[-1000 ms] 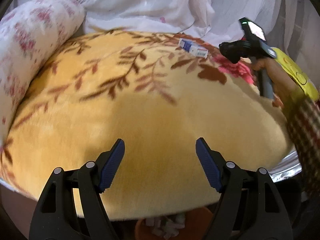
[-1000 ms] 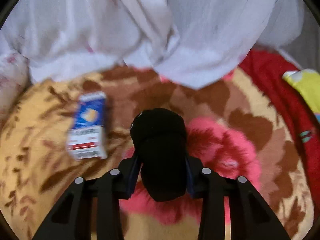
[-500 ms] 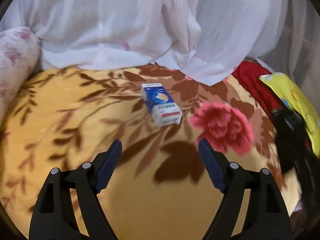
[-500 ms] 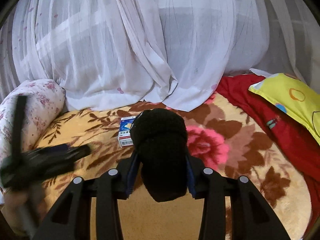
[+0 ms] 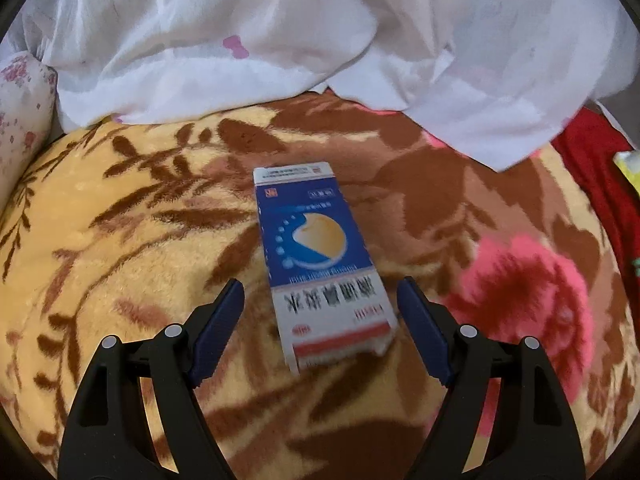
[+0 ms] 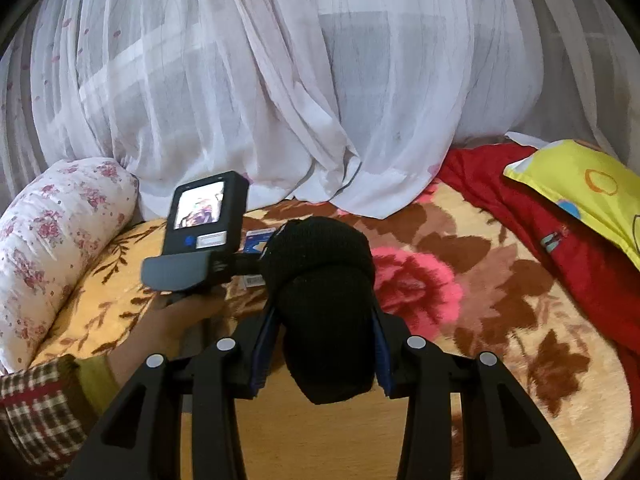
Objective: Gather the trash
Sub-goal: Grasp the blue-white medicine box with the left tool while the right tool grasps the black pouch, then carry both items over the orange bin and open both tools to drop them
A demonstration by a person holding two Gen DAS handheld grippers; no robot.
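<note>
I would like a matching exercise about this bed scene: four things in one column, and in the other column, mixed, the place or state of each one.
Things:
1. blue and white box
2. black knitted item
3. left gripper
4. yellow pillow

Places or states:
A. lying on red fabric, at the right side of the bed
B. open, one finger on each side of the box's near end
C. clamped in the right gripper
D. flat on the flowered blanket, not gripped

Pairs: 1-D, 2-C, 3-B, 4-A
</note>
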